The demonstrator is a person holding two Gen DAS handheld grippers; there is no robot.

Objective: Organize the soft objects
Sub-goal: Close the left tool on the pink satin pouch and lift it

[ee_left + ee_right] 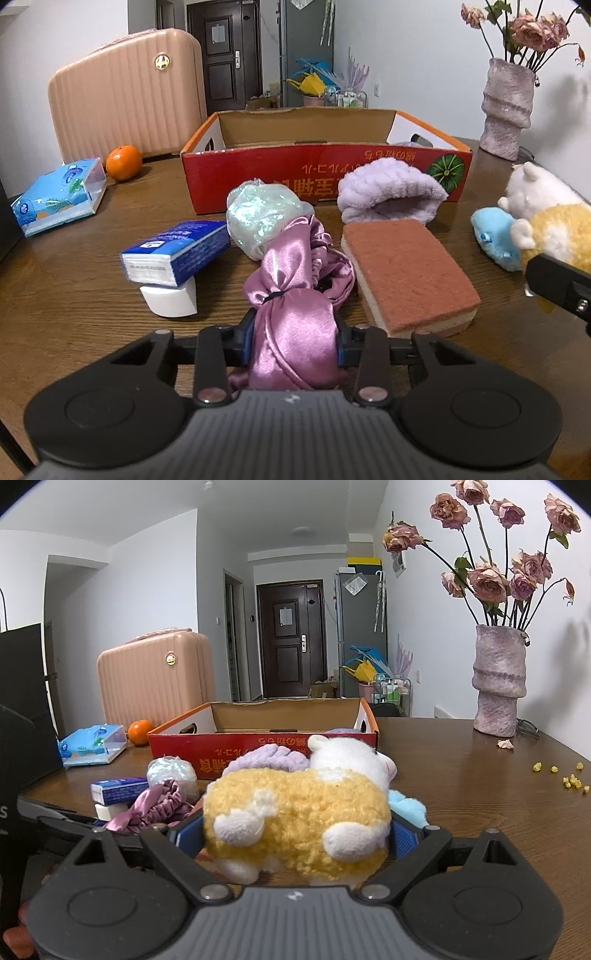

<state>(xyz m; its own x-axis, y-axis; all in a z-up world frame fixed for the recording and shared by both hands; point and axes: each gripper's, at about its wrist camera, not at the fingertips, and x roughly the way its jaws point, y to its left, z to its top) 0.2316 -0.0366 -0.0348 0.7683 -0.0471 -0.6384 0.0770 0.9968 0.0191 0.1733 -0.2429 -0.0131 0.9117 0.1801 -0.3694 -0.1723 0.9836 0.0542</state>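
We clamp the shiny pink satin scrunchie in our left gripper – on the wooden table; our right gripper squeezes the yellow-and-white plush toy. The red cardboard box looks nearly empty – most sorting remains.

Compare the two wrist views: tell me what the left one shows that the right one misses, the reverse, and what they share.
Only the left wrist view shows the brown sponge and the left hand-held gripper shut on the pink satin cloth.

Only the right wrist view shows the yellow crumbs on the table, the ceiling, and the right hand-held gripper's pads either side of the yellow plush toy; contact is unclear.

Both show the red cardboard box, pink suitcase, orange, vase, purple fleece and tissue packs.
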